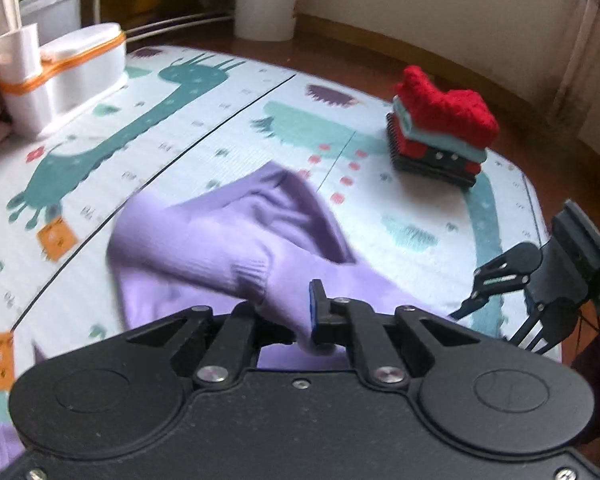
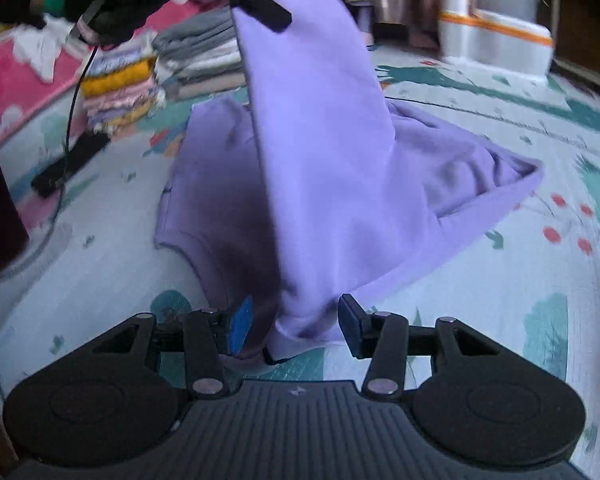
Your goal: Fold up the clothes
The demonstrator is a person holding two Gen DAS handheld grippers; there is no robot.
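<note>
Left gripper (image 1: 296,320) is clamped on a fold of the lilac sweater (image 1: 220,236), cloth pinched tight between the 2 fingers. Right gripper (image 2: 296,326) has its jaws apart with a bunch of the same fabric sitting in the gap, not squeezed.

The sweater is a soft purple knit with a ribbed cuff (image 1: 252,276), 1 part lifted into a tall peak, the rest crumpled on the animal-print play mat (image 1: 204,120). Far right on the mat there's a small red and teal folded pile (image 1: 440,120). Far left, a white box with orange band (image 1: 72,68). No readable writing anywhere, too blurry.
</note>
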